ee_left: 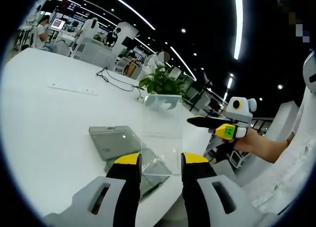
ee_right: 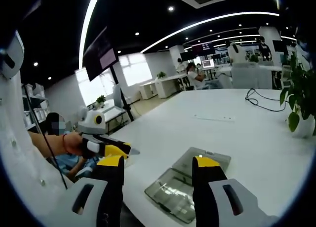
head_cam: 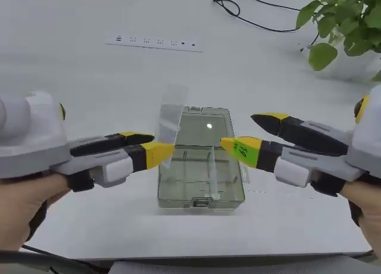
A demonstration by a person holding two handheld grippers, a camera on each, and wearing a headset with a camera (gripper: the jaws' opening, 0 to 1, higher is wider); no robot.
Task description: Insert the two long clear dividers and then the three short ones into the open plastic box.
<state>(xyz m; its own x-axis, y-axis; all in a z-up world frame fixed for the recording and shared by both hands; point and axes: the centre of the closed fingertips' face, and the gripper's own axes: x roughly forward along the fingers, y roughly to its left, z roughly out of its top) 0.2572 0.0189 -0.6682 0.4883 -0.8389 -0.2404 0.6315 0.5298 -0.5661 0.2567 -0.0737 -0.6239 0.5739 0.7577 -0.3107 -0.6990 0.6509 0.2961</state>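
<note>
Left gripper (head_cam: 161,142) is clamped on a clear divider (head_cam: 169,120), centre frame, over the open box (head_cam: 178,201). Right gripper (head_cam: 253,133), right of centre, has its jaws apart and empty.

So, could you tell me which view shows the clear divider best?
The left gripper view: the clear divider stands face-on between the jaws of the left tool. The head view shows it faintly; the right gripper view, a thin sliver.
</note>
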